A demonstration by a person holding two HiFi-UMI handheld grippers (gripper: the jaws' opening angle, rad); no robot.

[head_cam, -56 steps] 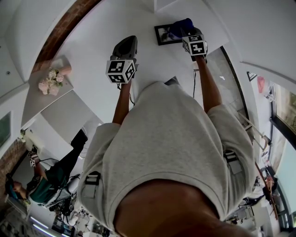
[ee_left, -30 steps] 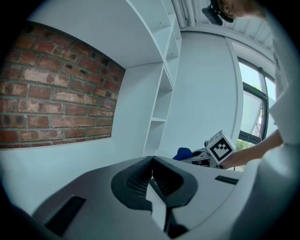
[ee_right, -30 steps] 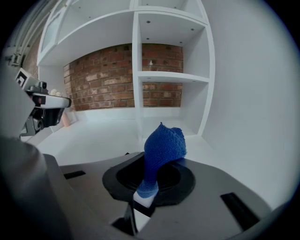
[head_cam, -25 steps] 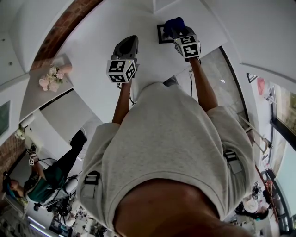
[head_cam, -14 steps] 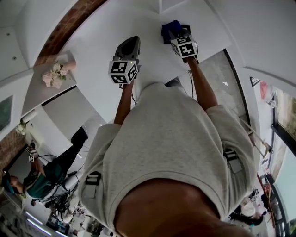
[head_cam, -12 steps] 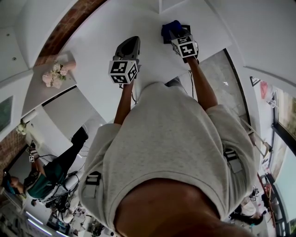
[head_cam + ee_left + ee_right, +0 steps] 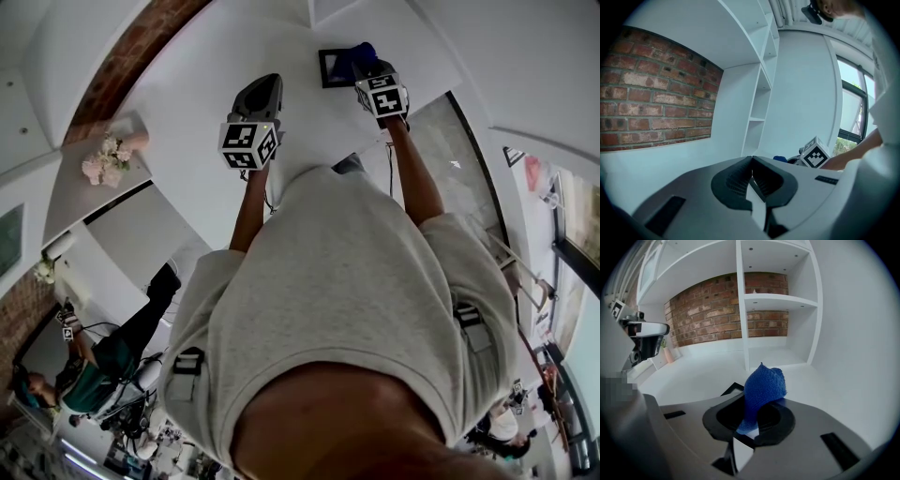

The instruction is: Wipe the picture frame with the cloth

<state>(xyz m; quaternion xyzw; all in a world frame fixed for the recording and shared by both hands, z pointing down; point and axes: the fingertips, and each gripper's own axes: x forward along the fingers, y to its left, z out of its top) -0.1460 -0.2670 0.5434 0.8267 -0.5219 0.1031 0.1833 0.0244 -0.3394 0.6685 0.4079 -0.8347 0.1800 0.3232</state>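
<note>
A black picture frame [image 7: 333,67] lies flat on the white counter [image 7: 197,94] at the far right. My right gripper [image 7: 368,67] hovers over the frame's right part, shut on a blue cloth [image 7: 362,52]. In the right gripper view the cloth [image 7: 764,387] bunches up out of the jaws, and one frame corner [image 7: 733,389] shows just behind it. My left gripper [image 7: 264,84] hangs over bare counter to the left of the frame. Its jaws [image 7: 751,164] are shut with nothing between them.
A pink vase of flowers [image 7: 105,161] stands at the counter's far left. White shelf compartments [image 7: 773,324] and a brick wall [image 7: 708,319] rise behind the counter. A seated person [image 7: 103,361] is on the floor at lower left. My own torso fills the lower head view.
The right gripper has slid the cloth leftward across the frame and back to the right, so the frame's left part shows again. The left gripper has stayed put.
</note>
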